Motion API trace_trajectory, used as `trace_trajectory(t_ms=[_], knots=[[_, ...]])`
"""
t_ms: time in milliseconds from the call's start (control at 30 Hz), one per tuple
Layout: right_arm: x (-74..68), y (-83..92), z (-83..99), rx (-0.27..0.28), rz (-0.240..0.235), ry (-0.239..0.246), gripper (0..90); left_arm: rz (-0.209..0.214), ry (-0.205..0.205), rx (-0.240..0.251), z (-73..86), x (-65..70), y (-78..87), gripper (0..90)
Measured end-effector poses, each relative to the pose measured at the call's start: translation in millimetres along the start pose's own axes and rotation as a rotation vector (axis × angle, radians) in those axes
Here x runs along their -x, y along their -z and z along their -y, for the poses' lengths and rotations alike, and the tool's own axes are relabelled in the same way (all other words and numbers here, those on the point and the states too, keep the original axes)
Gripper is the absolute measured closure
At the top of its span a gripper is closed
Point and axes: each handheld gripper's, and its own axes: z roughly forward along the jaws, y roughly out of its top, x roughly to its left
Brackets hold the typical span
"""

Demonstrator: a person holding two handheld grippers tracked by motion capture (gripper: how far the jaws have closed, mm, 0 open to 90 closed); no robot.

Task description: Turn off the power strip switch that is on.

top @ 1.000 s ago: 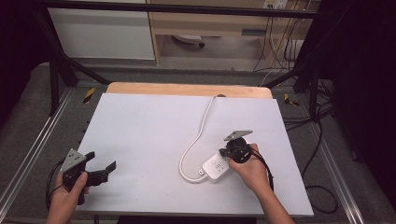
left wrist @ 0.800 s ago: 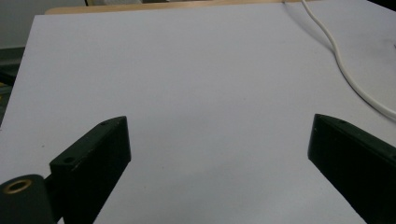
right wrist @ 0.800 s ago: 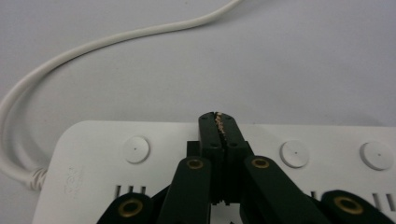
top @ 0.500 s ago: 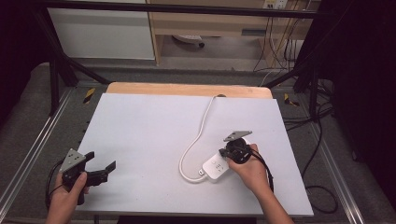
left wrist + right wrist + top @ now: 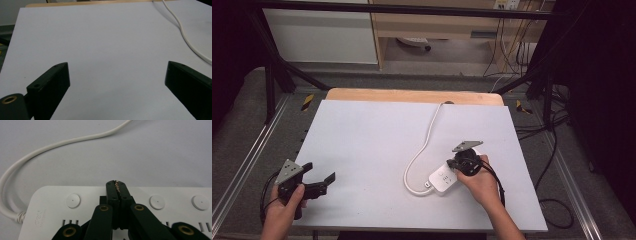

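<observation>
Right gripper [image 5: 460, 165] has its two black jaws pressed together with nothing between them. Its tip sits over the white power strip [image 5: 445, 178], in the row of round buttons [image 5: 73, 200]. The power strip lies on the white tabletop [image 5: 377, 135], on the right side, near the person's right hand [image 5: 482, 182]. Its white cord [image 5: 424, 145] curls away toward the far edge. Left gripper [image 5: 323, 184] is held low at the near left corner, jaws wide apart, holding nothing, well apart from the strip.

power strip [image 5: 444, 179] on table [image 5: 362, 145], right side
</observation>
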Motion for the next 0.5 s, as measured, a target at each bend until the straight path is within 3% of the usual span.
trace_trajectory(t_ms=[500], knots=[[0.6, 1.6, -1.1, 0.003, -0.005, -0.009, 90.0, 0.0, 0.002, 0.0, 0.2, -0.4, -0.2, 5.7]])
